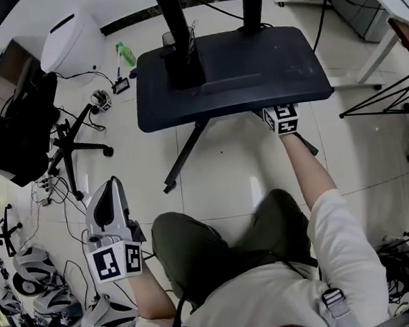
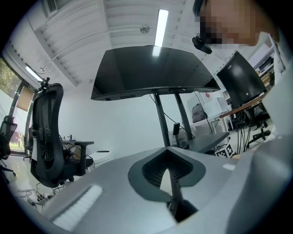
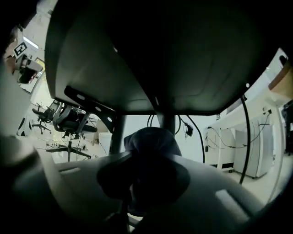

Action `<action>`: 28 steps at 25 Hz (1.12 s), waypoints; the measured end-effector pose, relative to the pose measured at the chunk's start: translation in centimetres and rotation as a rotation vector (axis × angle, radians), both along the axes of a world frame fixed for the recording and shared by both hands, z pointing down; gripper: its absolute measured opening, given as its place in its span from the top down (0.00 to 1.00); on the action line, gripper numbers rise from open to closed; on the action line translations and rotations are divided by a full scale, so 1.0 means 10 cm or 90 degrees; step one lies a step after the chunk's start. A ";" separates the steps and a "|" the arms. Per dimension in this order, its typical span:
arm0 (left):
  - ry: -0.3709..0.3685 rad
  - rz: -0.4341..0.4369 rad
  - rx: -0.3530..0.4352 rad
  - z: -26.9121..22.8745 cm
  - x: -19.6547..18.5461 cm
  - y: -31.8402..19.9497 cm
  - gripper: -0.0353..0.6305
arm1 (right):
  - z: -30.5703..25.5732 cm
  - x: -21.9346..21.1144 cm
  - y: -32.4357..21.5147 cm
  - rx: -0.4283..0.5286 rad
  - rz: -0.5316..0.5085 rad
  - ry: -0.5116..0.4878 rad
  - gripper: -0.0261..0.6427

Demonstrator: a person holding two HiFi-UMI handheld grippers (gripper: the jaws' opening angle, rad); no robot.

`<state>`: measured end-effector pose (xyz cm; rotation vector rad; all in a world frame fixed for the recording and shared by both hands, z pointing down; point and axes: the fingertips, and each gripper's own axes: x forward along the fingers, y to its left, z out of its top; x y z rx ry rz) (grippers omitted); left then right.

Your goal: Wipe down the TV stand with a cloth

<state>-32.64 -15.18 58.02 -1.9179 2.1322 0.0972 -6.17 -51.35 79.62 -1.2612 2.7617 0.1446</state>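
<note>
The TV stand's black shelf (image 1: 232,74) lies ahead of me on two black posts (image 1: 173,25). My right gripper (image 1: 281,119) reaches under the shelf's front right edge, so only its marker cube shows from above. In the right gripper view the right gripper (image 3: 146,183) is shut on a bunched dark cloth (image 3: 149,141), just below the shelf's underside (image 3: 155,55). My left gripper (image 1: 113,184) hangs by my left thigh, shut and holding nothing. The left gripper (image 2: 171,176) points up at the dark TV screen (image 2: 151,68).
The stand's legs (image 1: 185,150) spread over the pale tile floor. At the left are a black office chair (image 1: 36,132), a white appliance (image 1: 70,39), a green bottle (image 1: 125,54) and loose cables. Black frame legs (image 1: 385,98) stand at the right.
</note>
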 end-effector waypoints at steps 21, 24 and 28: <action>-0.021 -0.037 -0.025 0.08 -0.02 0.15 0.93 | 3.41 -0.25 -0.63 -0.299 0.017 0.134 0.87; -0.008 -0.028 -0.021 0.11 -0.07 0.09 0.93 | 3.50 -0.05 -0.55 -0.297 0.033 0.156 0.87; 0.007 -0.014 -0.011 0.19 -0.13 -0.01 0.93 | 4.10 0.75 -0.11 -0.345 0.074 0.214 0.87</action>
